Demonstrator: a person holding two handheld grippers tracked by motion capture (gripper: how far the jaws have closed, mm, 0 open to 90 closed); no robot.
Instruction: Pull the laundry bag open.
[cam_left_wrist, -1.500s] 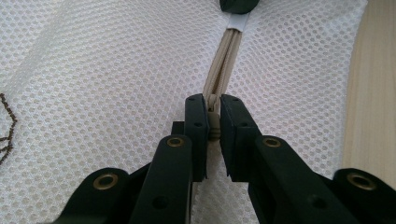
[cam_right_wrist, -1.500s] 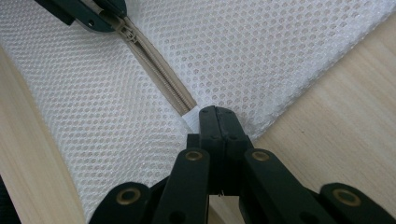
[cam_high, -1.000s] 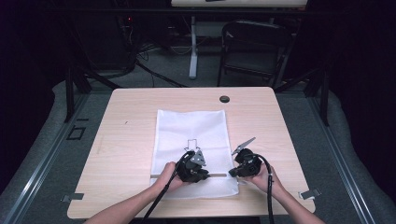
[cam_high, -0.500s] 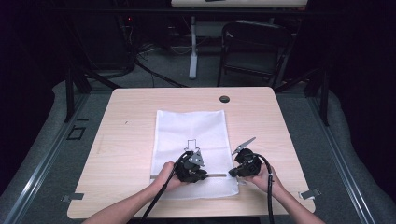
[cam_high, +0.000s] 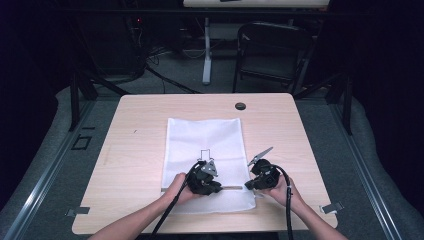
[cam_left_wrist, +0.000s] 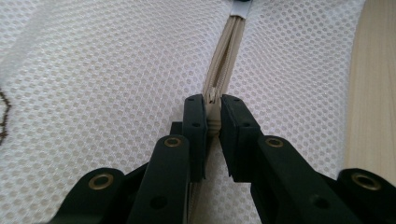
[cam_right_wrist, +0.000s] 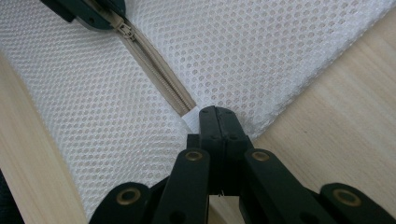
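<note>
Left gripper is clamped on the beige zipper of a white mesh bag lying near the table's front edge. Right gripper pinches the bag's edge where the zipper ends. No readable writing.

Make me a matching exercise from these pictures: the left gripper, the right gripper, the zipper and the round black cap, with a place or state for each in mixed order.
Things:
1. left gripper
2. right gripper
3. zipper
4. round black cap

Places or states:
A. set in the table top near its far edge
B. shut on the end tab of the white mesh laundry bag
C. beige, running across the bag near the person's side
D. jaws pinching the zipper slider

Pairs: 1-D, 2-B, 3-C, 4-A
</note>
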